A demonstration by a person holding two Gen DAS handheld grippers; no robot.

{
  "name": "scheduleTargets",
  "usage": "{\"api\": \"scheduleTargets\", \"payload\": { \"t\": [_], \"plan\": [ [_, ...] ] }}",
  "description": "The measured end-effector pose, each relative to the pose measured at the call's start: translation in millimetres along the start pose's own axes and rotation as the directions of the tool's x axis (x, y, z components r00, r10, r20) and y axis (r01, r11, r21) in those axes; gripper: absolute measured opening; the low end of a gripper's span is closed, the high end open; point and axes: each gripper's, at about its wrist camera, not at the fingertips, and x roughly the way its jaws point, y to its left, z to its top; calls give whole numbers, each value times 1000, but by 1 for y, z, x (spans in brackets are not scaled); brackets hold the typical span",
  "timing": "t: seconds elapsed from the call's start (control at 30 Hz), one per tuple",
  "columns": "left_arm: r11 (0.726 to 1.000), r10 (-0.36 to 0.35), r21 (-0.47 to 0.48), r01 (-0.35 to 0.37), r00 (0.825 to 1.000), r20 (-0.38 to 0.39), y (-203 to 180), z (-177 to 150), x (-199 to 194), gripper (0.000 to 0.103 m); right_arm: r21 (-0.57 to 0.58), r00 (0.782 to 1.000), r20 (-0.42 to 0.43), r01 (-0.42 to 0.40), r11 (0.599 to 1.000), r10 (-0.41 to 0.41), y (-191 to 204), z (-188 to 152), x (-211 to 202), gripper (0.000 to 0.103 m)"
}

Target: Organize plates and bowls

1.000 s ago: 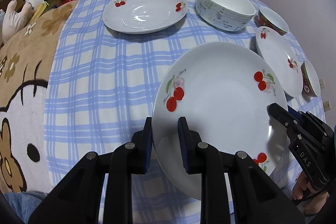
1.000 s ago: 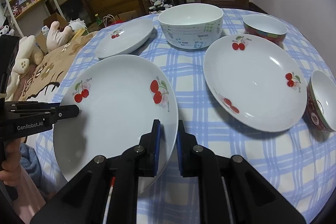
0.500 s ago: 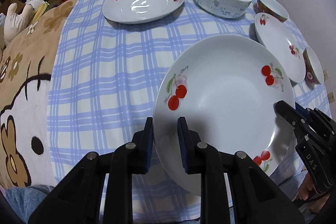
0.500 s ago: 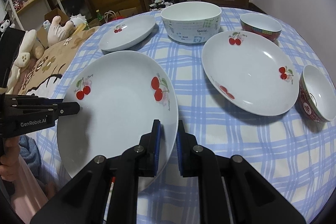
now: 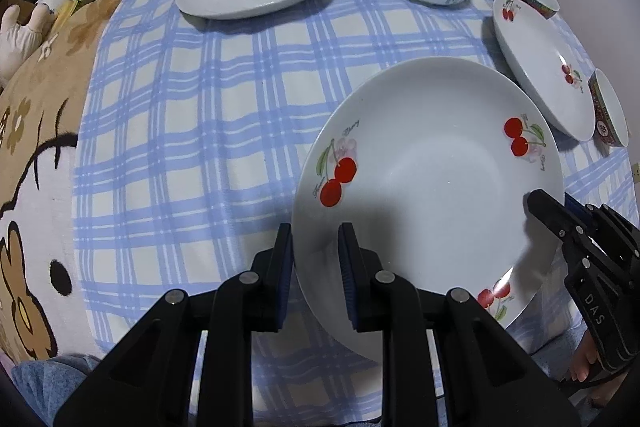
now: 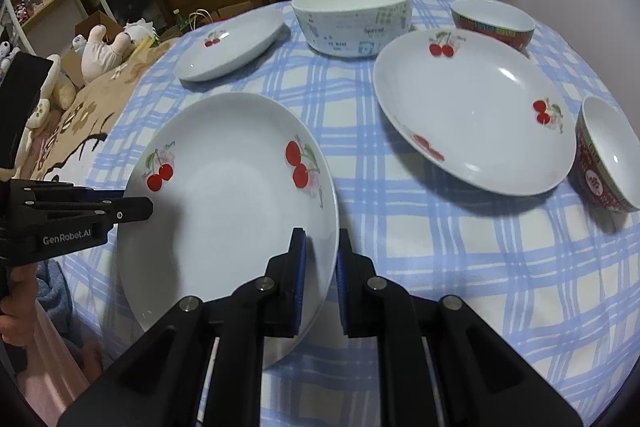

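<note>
Two grippers are clamping one cherry plate (image 5: pixel 432 187) at opposite rims: left gripper (image 5: pixel 316 267) nearside, right gripper (image 6: pixel 320 267) opposite. It is apparently tilting above the table (image 5: pixel 200 107), overhanging its near edge.

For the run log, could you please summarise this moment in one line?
left gripper: shut on plate rim | right gripper: shut on plate, opposite rim | plate: held over tablecloth
</note>
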Motion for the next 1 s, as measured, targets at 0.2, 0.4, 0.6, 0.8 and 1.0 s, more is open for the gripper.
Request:
{"api": "scheduleTargets", "payload": {
  "t": [0.2,0.4,0.6,0.8,1.0],
  "plan": [
    [1000,16,9,-16,1000,-23,-3,2,10,22,6,1000,-16,5,1000,-5,-2,-3,6,15],
    [1000,26,17,-25,999,-24,-6,2,11,22,8,1000,-25,8,1000,-8,-3,-2,10,15],
    [999,36,25,-35,999,-27,-6,2,12,22,9,1000,-27,10,1000,-10,-3,-3,11,15],
    [999,37,26,-36,999,-28,-7,3,12,22,11,1000,-28,9,1000,-9,-4,-3,11,15],
    [999,39,28,-38,999,-27,-7,3,12,22,13,999,-30,14,1000,-14,-3,-4,13,16]
  ]
}}
